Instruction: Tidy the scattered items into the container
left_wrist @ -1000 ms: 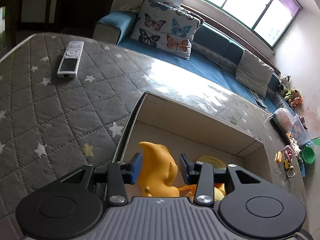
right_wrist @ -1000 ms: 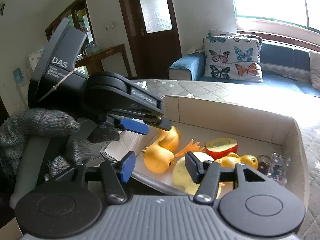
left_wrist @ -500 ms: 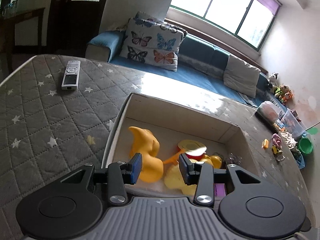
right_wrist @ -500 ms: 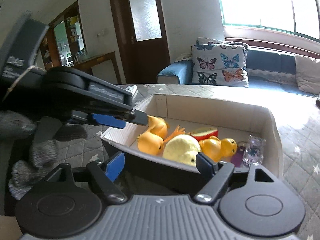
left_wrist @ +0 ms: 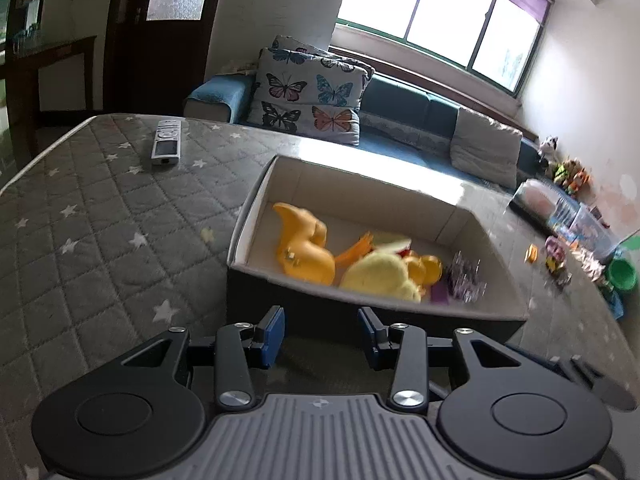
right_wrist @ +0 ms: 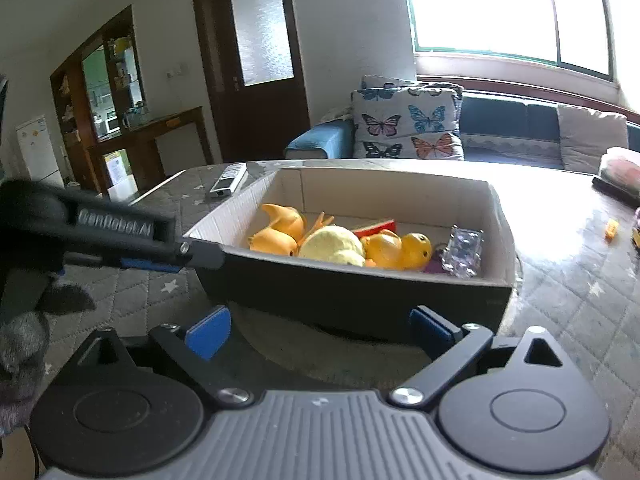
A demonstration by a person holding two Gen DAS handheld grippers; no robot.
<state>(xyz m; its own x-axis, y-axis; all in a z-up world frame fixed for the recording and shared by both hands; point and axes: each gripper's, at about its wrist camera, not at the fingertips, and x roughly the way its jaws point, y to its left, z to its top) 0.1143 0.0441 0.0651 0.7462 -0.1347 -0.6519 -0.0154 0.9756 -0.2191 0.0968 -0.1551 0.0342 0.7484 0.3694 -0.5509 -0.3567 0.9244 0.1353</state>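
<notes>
Readable only at nine o'clock in the right wrist view: "GenRobot.AI", blurred pale lettering along the black arm of the left tool (right_wrist: 168, 258).

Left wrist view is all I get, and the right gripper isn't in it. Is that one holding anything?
Observer: No. The right gripper is wide open and empty, facing the dark near wall of the box.
Operator: Where does my left gripper sit from that side?
Observer: The left gripper has its tip by the box's near left corner, outside the box.
Operator: What's holding it?
Observer: A hand in a grey knitted glove.
</notes>
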